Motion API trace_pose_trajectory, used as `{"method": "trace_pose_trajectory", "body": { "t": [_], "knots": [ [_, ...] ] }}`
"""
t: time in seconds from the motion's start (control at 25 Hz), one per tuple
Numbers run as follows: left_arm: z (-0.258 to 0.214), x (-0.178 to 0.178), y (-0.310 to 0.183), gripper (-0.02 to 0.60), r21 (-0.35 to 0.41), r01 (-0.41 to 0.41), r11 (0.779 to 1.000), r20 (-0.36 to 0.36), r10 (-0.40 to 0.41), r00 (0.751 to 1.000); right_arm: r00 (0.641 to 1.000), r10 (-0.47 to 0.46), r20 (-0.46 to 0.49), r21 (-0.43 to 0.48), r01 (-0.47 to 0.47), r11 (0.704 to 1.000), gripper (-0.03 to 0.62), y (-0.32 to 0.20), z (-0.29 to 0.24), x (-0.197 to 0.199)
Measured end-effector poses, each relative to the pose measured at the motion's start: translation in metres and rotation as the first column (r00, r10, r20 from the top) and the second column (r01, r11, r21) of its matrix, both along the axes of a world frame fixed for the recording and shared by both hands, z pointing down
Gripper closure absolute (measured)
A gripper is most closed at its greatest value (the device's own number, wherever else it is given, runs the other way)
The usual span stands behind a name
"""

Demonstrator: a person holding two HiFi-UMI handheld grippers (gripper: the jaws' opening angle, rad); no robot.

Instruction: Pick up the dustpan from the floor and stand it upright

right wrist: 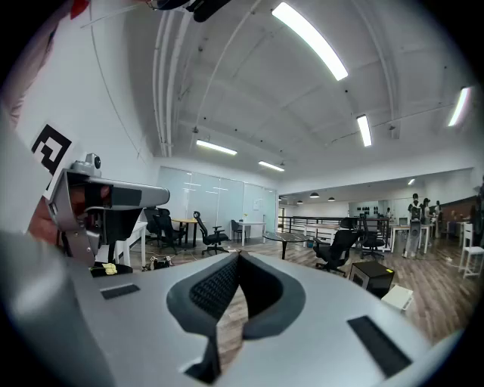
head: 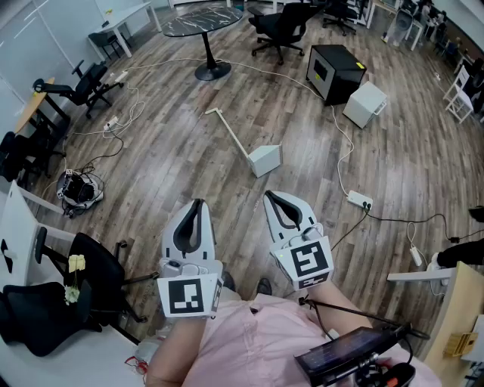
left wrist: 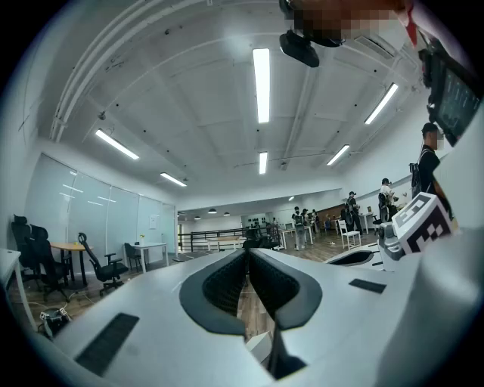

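Head view looks steeply down on a wood-plank floor (head: 151, 162) where the white dustpan (head: 265, 159) lies, not upright. Its long handle (head: 227, 130) is flat on the boards and runs off toward the round black table (head: 203, 21). The pan end points back toward the person. From here I cannot tell whether anything sits inside the pan.

Both claws hang well short of it, side by side above the person's pink shirt (head: 242, 336). The left gripper (head: 198, 204) has its two jaws pressed together at the tips, and the left gripper view (left wrist: 248, 254) confirms this: the dark pads meet with nothing caught between them, only floor showing through the hollow behind. The right gripper (head: 269, 196) is the same; in the right gripper view (right wrist: 237, 258) its jaws are together and empty.

Beyond the dustpan, a black box (head: 336, 71) stands on the floor with a pale panel on the face turned this way. A smaller white box (head: 365, 103) stands just beside it. Both look closed, so what they hold is hidden. A white power strip (head: 359, 200) lies to the right of the dustpan, with a cable trailing from it. Black office chairs (head: 281, 29) stand near the table.
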State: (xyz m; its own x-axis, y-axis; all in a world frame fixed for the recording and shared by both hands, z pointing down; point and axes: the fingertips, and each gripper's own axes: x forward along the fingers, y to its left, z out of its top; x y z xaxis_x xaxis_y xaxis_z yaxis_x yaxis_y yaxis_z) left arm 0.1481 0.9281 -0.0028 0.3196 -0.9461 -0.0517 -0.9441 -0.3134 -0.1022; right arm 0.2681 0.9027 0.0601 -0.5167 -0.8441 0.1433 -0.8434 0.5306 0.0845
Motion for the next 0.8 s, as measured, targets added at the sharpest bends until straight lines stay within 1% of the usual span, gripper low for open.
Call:
{"method": "trace_pose_trajectory", "body": {
  "t": [0.32, 0.44, 0.48, 0.52, 0.56, 0.8],
  "knots": [
    [0.011, -0.008, -0.009, 0.558, -0.026, 0.017, 1.000, -0.005, -0.017, 1.000, 1.000, -0.011, -0.012, -0.019, 0.011, 1.000, 0.594, -0.010, 0.011, -0.005],
    [0.014, -0.018, -0.021, 0.557, -0.032, 0.031, 0.999, -0.008, -0.032, 0.999, 0.999, -0.029, 0.019, -0.012, 0.030, 0.999, 0.592, -0.023, 0.011, -0.012],
    [0.016, -0.023, -0.027, 0.557, -0.033, 0.036, 0.999, -0.010, -0.037, 0.999, 0.999, -0.042, 0.029, -0.015, 0.043, 0.999, 0.541, -0.030, 0.012, -0.017],
    [0.019, -0.029, -0.033, 0.557, -0.034, 0.042, 0.999, -0.011, -0.042, 0.999, 0.998, -0.055, 0.033, -0.019, 0.056, 0.998, 0.414, -0.038, 0.014, -0.022],
    [0.022, -0.036, -0.041, 0.557, -0.036, 0.048, 0.998, -0.012, -0.048, 0.999, 0.998, -0.061, 0.031, -0.021, 0.062, 0.998, 0.382, -0.047, 0.016, -0.027],
    [0.041, -0.091, -0.110, 0.557, -0.062, 0.063, 0.996, -0.027, -0.065, 0.998, 0.999, -0.035, -0.020, -0.027, 0.034, 0.999, 0.336, -0.121, 0.031, -0.067]
  ]
}}
